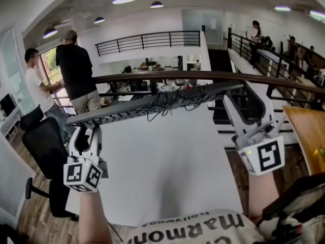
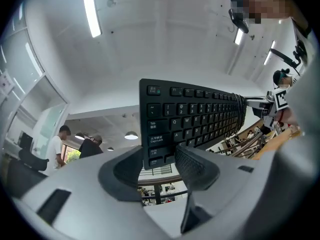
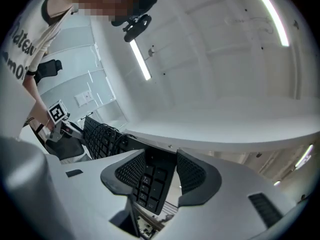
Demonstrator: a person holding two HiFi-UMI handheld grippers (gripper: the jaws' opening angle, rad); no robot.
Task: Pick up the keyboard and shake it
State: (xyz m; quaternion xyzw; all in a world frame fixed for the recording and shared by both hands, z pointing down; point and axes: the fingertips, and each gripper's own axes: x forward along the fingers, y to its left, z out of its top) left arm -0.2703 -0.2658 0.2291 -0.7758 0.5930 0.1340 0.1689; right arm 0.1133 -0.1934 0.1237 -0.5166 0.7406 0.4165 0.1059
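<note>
holding the keyboard (image 1: 152, 104) aloft over the white table (image 1: 167, 177), left end lower. clamped by left gripper (image 1: 84, 130) at the tab-key end, by right gripper (image 1: 234, 99) opposite.

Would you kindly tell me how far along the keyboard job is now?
Done: the keyboard is lifted off the table. In hand: the left gripper and right gripper each clamp one end, holding it tilted in the air. Left: the shaking itself, which a still moment cannot confirm.
</note>
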